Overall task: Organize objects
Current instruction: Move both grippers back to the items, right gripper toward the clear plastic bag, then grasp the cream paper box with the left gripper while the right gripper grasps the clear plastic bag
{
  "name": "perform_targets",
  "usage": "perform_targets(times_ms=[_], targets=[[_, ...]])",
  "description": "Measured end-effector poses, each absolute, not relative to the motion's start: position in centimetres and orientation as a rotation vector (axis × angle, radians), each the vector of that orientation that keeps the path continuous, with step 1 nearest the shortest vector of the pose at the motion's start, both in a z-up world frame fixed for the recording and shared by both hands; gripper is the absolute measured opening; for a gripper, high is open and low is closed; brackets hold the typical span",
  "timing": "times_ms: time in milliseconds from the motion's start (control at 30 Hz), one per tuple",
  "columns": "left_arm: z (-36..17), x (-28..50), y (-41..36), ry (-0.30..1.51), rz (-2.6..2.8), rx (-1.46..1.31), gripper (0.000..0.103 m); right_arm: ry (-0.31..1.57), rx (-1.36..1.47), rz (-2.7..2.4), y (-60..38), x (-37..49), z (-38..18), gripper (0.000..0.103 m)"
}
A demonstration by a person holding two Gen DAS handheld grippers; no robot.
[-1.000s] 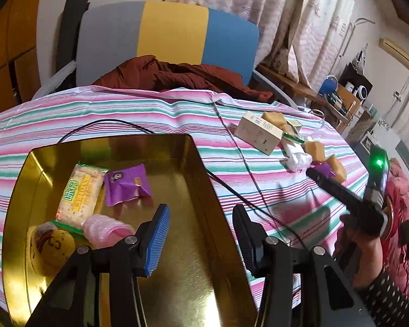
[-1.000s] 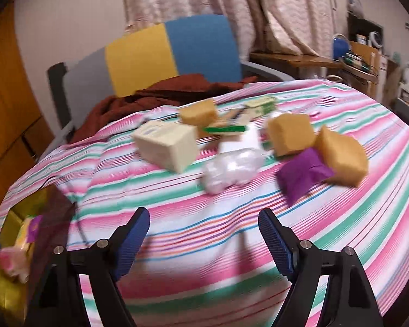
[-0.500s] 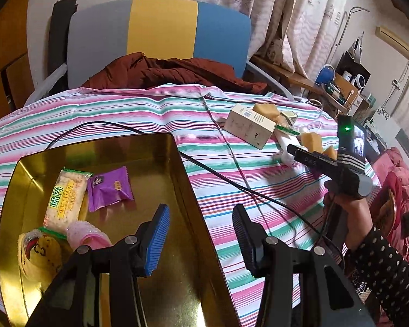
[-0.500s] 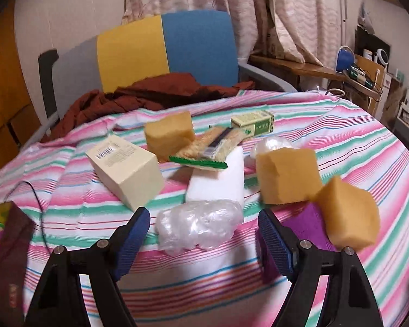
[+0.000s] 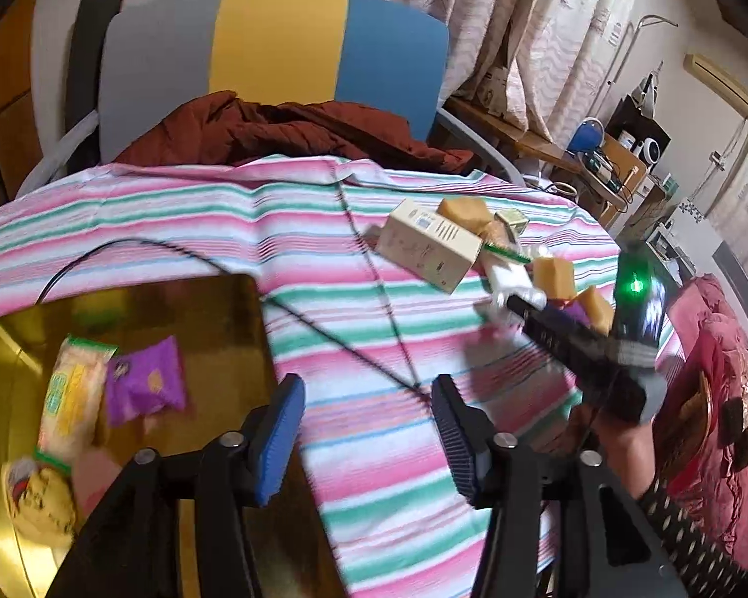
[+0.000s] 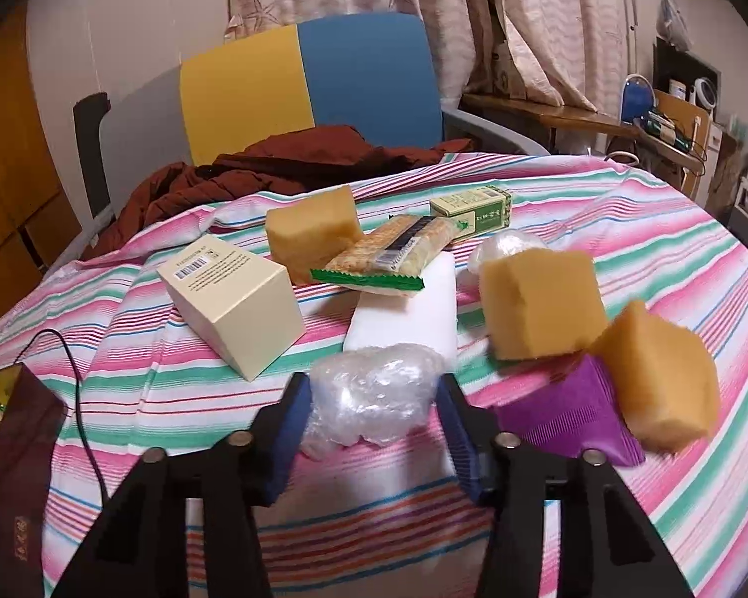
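In the right wrist view my right gripper (image 6: 371, 423) is closing its jaws on a crumpled clear plastic wad (image 6: 374, 393), and both blue pads touch it. Behind the wad lie a white block (image 6: 409, 314), a cream box (image 6: 234, 299), a cracker packet (image 6: 394, 254), a green box (image 6: 473, 209), three yellow sponges (image 6: 538, 304) and a purple packet (image 6: 563, 418). My left gripper (image 5: 369, 428) hangs over the right edge of the gold tray (image 5: 214, 309), its jaws opening with nothing between them. The tray holds a biscuit packet (image 5: 70, 398) and a purple packet (image 5: 144, 388).
A black cable (image 5: 324, 329) runs across the striped tablecloth (image 5: 224, 219) from the tray toward the pile. A chair (image 5: 274, 40) with a red-brown cloth (image 5: 284, 129) stands behind the table. A hand and dotted sleeve (image 5: 673, 508) hold the right gripper at the table's right edge.
The left gripper drifted right, off the tray's middle, and its jaws widened. The right gripper came forward to the clear plastic wad and its jaws narrowed around it.
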State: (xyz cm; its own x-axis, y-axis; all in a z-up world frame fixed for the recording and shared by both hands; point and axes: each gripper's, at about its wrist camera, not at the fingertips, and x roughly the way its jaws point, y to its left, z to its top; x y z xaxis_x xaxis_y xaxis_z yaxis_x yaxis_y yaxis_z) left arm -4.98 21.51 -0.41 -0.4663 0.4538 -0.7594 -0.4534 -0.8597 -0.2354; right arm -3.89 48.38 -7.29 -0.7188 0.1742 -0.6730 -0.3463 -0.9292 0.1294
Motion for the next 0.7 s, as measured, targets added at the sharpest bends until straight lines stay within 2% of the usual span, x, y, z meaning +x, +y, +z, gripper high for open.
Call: perform_targets(times_ms=[233, 400, 600, 700], targets=[[-0.3, -8.9, 26.4, -0.034, 2.309, -1.238, 0.065, 0.42, -0.975, 2.653, 48.5, -2.6, -7.8, 0.048], [-1.2, -11.9, 30.2, -0.029, 2.318, -1.286, 0.066, 0.426, -0.963, 2.654, 48.5, -2.5, -7.9, 0.049], [-3.1, -14.9, 33.9, -0.106, 2.299, -1.411, 0.068, 0.447, -0.951, 2.658, 48.8, -2.5, -8.0, 0.049], [-3.4, -16.3, 35.6, -0.182, 2.305, -1.439, 0.076, 0.457, -0.944, 2.661, 48.8, -2.4, -8.1, 0.05]])
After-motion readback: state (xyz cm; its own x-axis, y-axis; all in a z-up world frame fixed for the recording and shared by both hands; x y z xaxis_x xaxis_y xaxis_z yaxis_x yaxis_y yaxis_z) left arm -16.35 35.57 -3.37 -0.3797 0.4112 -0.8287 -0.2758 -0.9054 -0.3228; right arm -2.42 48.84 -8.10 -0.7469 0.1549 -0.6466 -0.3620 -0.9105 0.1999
